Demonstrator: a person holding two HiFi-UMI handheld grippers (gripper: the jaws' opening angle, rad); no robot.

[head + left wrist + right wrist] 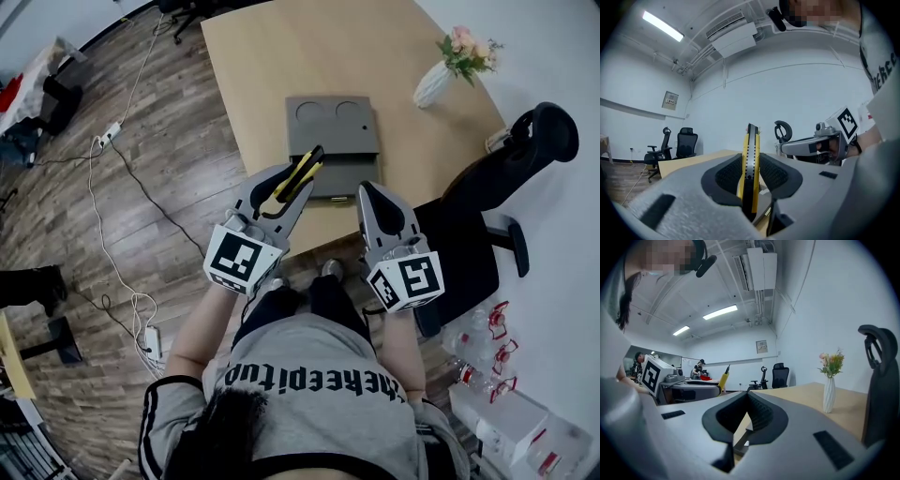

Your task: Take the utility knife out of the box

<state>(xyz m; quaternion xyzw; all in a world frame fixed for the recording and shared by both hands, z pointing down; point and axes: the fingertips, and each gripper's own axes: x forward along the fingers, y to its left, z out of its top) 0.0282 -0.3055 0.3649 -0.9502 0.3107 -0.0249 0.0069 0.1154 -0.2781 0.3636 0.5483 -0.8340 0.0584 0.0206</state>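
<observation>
- The left gripper (292,184) was clamped on the knife (302,170): in the left gripper view, both pads pressed on the sides of the yellow and black body.
- The knife stood edge-on between these pads, and its front end reached out past the fingertips.
- In the head view, the knife was over the near left corner of the box (334,125). It seemed lifted clear of the box, though this steep view did not show the gap well.
- The right gripper (380,201) was just beside the left one, to its right, near the front edge of the box. Its fingertips were together and nothing was between them.
- The grey box lay flat on the table (272,56), close to the near edge. Its far part had two round hollows.
- A white vase (433,84) with flowers stood on the table, well apart from the box, towards the right.
- A black chair (497,178) was at the right side of the table.
</observation>
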